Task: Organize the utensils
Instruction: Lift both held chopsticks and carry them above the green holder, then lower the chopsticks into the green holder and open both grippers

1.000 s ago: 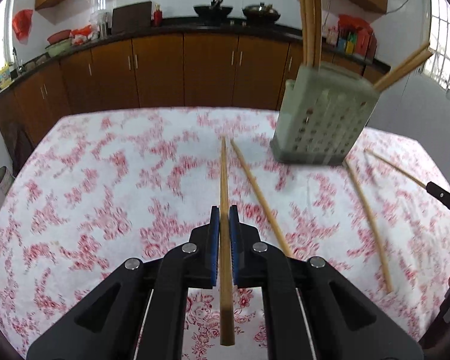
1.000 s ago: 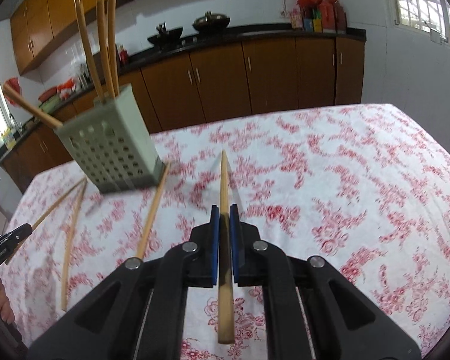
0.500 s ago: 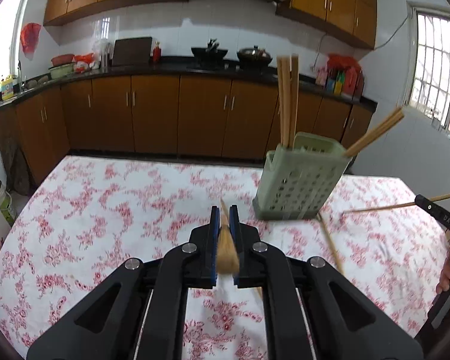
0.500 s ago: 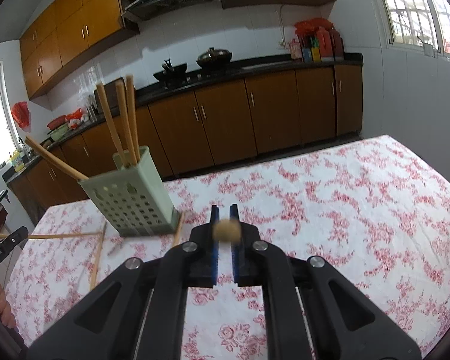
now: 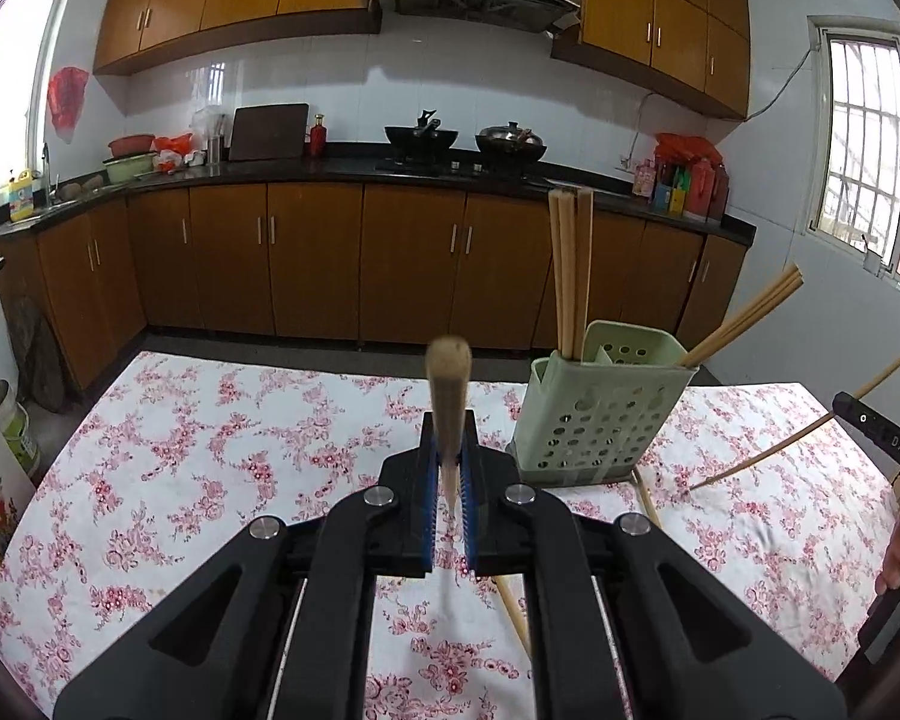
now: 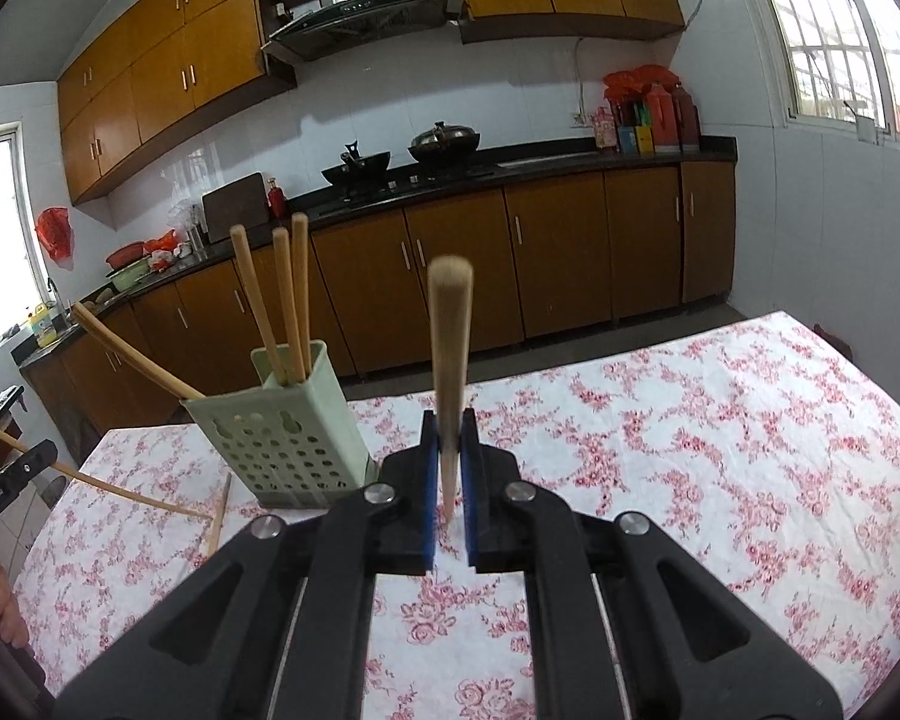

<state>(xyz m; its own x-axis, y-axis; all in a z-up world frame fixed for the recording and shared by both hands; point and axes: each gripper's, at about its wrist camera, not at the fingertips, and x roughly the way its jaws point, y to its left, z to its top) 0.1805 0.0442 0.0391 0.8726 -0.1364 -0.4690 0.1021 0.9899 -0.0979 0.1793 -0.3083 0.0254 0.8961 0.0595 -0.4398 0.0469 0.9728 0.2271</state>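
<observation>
Green perforated holder (image 5: 600, 414) with three upright chopsticks (image 5: 570, 276); others (image 5: 744, 318) slanting out

One pale green perforated plastic utensil holder (image 5: 600, 414) stands on the one floral tablecloth (image 5: 210, 456). Five wooden chopsticks (image 6: 282, 306) stick out of it. Two black grippers hold one chopstick each, and one more lies loose (image 5: 513, 606).

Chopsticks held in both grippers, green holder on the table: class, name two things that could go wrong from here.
1. Each chopstick is pinched near its thin end, the long thick part free, so it may pivot or slip.
2. The green holder already has leaning chopsticks; a new one could jam on them or tip it.
3. A loose chopstick lies on the tablecloth and could get knocked.
</observation>
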